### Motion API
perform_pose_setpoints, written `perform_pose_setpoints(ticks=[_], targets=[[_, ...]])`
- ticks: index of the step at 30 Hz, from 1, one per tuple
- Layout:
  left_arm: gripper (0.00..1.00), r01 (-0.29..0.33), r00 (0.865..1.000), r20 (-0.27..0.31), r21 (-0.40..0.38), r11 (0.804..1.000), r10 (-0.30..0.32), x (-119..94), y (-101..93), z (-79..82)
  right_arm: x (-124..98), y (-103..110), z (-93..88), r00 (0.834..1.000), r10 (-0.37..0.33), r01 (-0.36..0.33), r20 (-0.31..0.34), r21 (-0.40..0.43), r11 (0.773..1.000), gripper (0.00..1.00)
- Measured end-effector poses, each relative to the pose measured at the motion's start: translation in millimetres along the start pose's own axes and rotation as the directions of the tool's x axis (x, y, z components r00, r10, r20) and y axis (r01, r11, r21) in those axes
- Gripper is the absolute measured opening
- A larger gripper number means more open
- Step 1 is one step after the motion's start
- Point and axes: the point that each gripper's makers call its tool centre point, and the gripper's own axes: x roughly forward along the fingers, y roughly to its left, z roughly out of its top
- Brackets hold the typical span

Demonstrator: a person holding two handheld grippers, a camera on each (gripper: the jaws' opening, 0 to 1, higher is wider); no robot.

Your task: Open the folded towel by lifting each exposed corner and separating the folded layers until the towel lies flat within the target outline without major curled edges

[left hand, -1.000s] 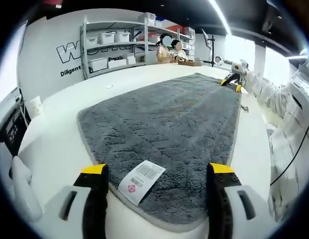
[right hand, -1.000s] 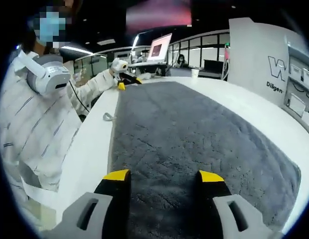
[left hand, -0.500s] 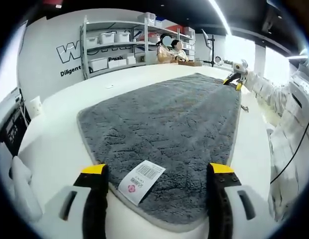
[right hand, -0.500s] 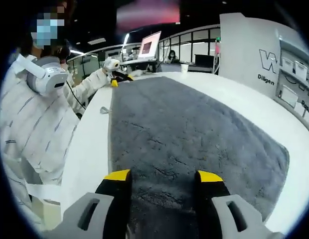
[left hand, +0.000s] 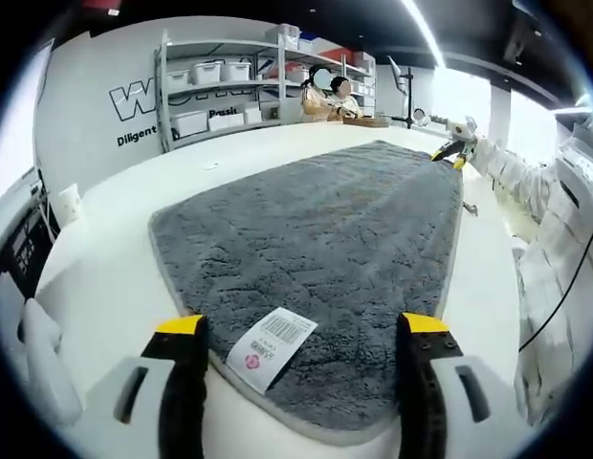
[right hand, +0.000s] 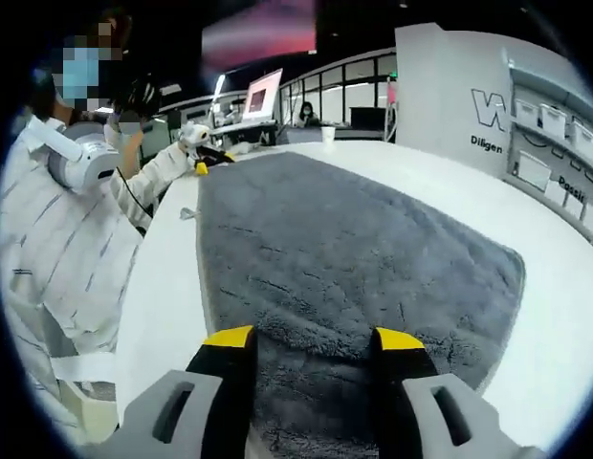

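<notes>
Left gripper view is showing one white desk [left hand: 105,249] carrying one grey towel [left hand: 325,239], which is lying spread open across it. One white label [left hand: 270,346] is sitting at the towel's near edge, between the jaws. The left hand-held gripper [left hand: 304,330] is holding its jaws wide apart, gripping nothing. Right gripper view is showing the right hand-held gripper [right hand: 308,337] likewise standing open over the towel's opposite end, where the near edge is lying bunched. Two grippers counted.
</notes>
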Motion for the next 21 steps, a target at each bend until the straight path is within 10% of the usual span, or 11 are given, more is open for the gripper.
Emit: perform_pose_setpoints(ticks=[21], targets=[[0.80,-0.013,1.000,-0.002,-0.010,1.000,0.013,0.0,-1.3,0.8,-25.0,-13.8,-16.9,0.990,-0.132,0.133,-0.054,0.020,0.991,0.42]])
